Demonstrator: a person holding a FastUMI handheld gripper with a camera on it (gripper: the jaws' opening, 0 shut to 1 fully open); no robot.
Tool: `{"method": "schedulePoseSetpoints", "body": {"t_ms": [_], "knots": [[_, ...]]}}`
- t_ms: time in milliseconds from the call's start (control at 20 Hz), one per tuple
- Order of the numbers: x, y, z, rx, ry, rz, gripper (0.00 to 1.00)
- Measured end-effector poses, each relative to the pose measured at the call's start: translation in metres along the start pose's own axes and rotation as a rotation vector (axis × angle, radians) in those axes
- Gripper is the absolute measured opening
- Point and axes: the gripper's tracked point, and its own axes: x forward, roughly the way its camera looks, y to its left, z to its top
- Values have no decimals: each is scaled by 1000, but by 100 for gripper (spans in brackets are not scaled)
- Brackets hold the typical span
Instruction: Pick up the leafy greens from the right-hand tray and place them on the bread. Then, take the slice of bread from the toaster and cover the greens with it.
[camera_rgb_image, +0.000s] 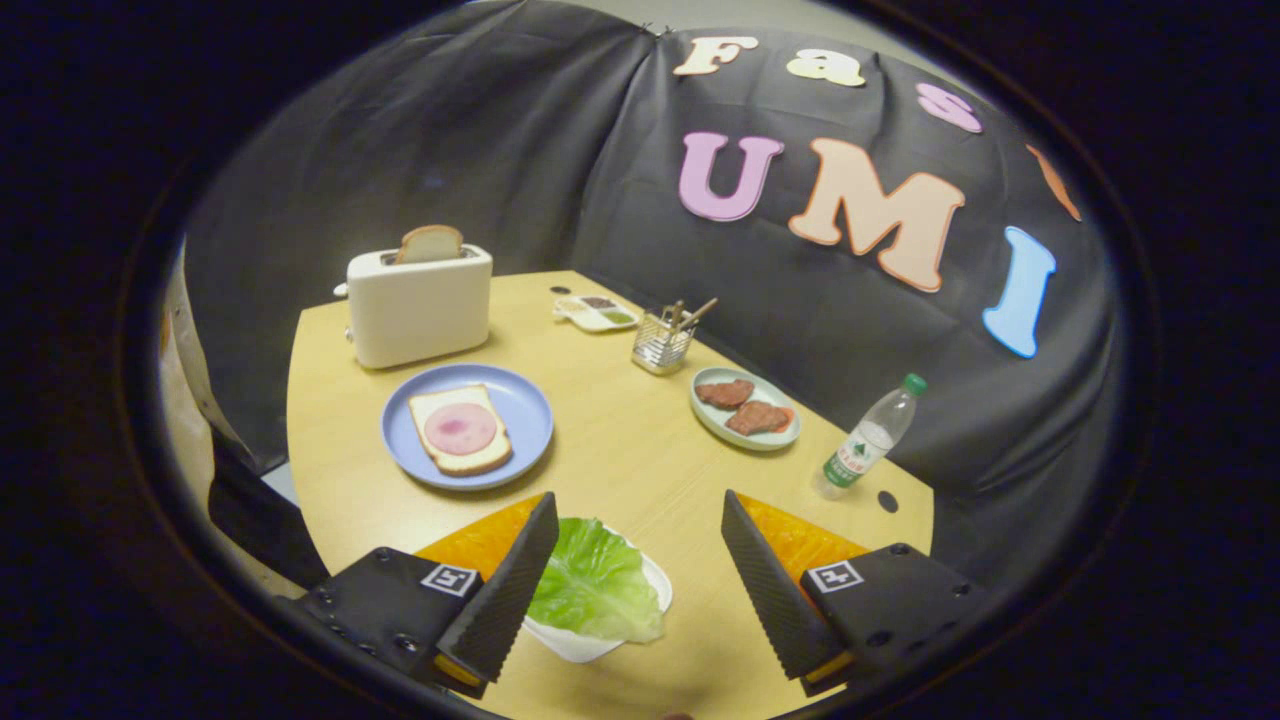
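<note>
Gripper (640, 560) hangs tilted down over the table, fingers spread wide, leafy greens (595, 585) lying between them.

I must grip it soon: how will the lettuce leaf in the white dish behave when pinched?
The lettuce leaf looks thin and ruffled, so probably floppy and light. It overhangs the white dish, so may drag. The gripper is open around it.

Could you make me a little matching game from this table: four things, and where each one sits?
Things:
1. green lettuce leaf
2. tan bread slice
3. pink ham round
4. clear plastic bottle

Places:
A. in the white toaster
B. on bread on the blue plate
C. beside the plate of meat
D. in a white tray between the open gripper fingers

Pairs: 1-D, 2-A, 3-B, 4-C
</note>
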Motion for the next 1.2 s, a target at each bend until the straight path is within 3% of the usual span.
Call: {"method": "schedulePoseSetpoints", "body": {"t_ms": [400, 1200], "knots": [[34, 28, -55, -90, 169, 168, 100], [73, 50, -114, -88, 321, 327, 100]]}}
